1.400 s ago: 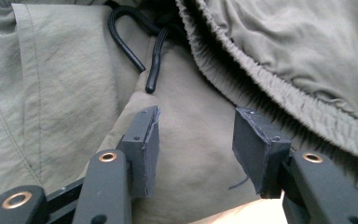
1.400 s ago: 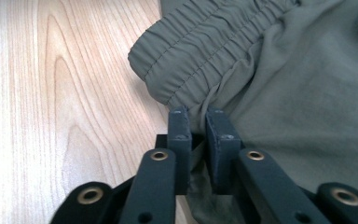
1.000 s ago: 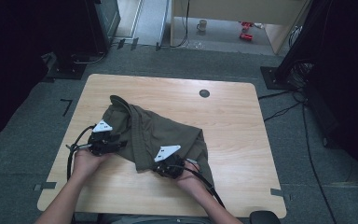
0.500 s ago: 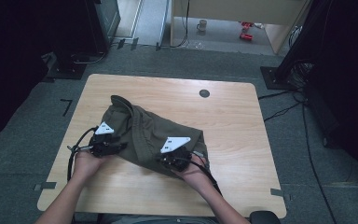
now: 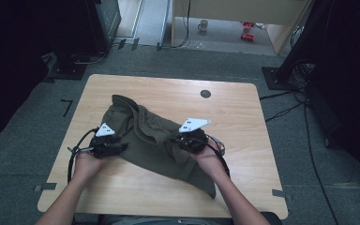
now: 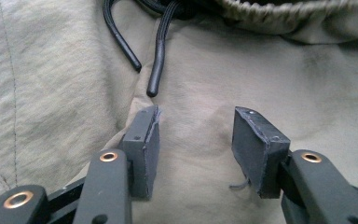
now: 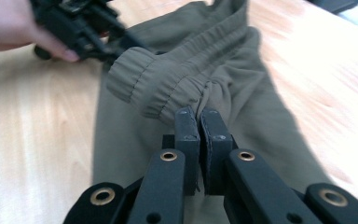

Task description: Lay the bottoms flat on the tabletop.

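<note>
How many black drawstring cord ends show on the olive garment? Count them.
2. In the left gripper view, both black drawstring cord ends hang below the elastic waistband: one at upper left, the other just right of it. More may be hidden in folds.

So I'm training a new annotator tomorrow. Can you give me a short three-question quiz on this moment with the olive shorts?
1. True or false: the right gripper is shut on the shorts.
2. What lies just beyond the left gripper? A) black drawstring B) zip C) button
3. What do the shorts rest on?

Key: 1 true, pinching the elastic waistband; 2 A; 3 the wooden table.
</note>
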The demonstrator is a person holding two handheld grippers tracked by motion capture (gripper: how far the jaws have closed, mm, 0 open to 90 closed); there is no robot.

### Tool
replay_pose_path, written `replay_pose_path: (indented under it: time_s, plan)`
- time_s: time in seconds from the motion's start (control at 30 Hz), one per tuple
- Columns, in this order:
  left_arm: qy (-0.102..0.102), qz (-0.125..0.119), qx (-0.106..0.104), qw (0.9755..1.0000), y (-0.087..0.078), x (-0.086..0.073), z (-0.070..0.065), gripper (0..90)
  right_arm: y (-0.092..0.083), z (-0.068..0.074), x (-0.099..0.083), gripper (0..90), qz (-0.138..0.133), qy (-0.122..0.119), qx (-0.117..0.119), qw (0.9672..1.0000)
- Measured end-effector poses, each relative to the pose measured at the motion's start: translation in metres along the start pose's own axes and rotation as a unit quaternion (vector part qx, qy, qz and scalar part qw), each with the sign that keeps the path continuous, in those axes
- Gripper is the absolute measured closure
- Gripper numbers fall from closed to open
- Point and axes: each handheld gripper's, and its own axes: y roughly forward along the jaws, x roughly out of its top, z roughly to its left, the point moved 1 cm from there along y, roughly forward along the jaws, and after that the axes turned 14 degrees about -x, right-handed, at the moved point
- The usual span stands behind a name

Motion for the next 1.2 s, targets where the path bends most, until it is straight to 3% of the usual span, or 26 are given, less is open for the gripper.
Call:
replay_pose_path:
  time_s: [0.07,0.4,0.6,1.03,1.1,1.2]
  plan:
    - [0.002,0.001,0.002,1.0000,0.000,0.000,-0.001,51.6,0.001,-0.014,0.001,87.3,0.002,0.014,-0.013,0.9998]
    - [0.002,-0.002,0.003,1.0000,0.000,-0.001,0.000,52.4,0.007,-0.048,0.002,87.4,0.011,0.035,-0.043,0.9984]
    - [0.004,-0.003,0.005,1.0000,0.000,-0.001,0.000,53.1,0.013,-0.076,0.001,87.5,0.006,0.071,-0.049,0.9962]
    - [0.003,-0.004,0.006,1.0000,0.000,-0.002,-0.001,54.0,0.029,-0.121,0.002,88.2,0.040,0.078,-0.098,0.9913]
    - [0.003,-0.004,0.007,1.0000,0.000,-0.002,-0.001,53.9,0.031,-0.127,-0.001,88.3,0.025,0.081,-0.107,0.9906]
    - [0.004,-0.005,0.008,0.9999,0.000,-0.002,-0.002,53.9,0.037,-0.138,-0.004,88.4,0.055,0.092,-0.110,0.9881]
